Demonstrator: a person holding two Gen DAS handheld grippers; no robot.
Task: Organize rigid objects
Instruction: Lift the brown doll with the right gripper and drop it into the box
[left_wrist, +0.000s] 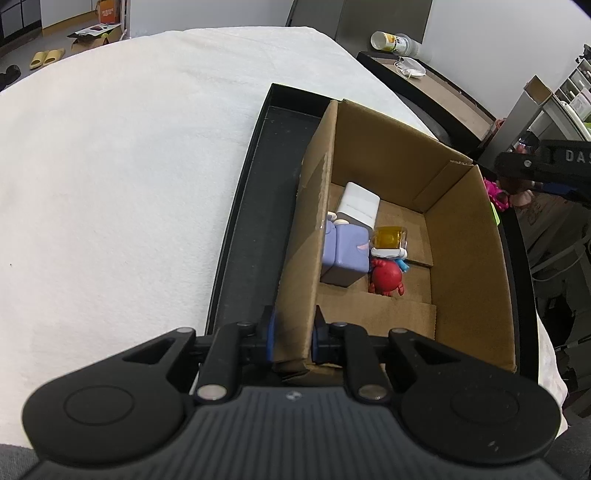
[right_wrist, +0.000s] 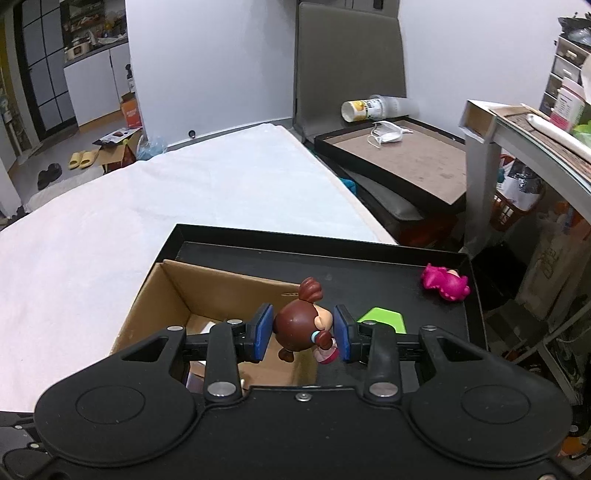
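The box (left_wrist: 461, 236) is plain brown corrugated cardboard, matt, sitting in a smooth black tray (left_wrist: 258, 206). White, nubbly cloth (left_wrist: 129, 166) covers the worktop. The brown-haired figurine (right_wrist: 301, 326) looks like glossy plastic.

The right gripper (right_wrist: 303, 332) was clamped on a brown-haired figurine (right_wrist: 301, 326), blue pads pressing its head from both sides. Below and left of the jaws sat an open cardboard box (right_wrist: 155, 295) inside a black tray (right_wrist: 369, 254). Just right of the fingers lay a green piece (right_wrist: 384, 319); farther right, a pink toy (right_wrist: 445, 282).
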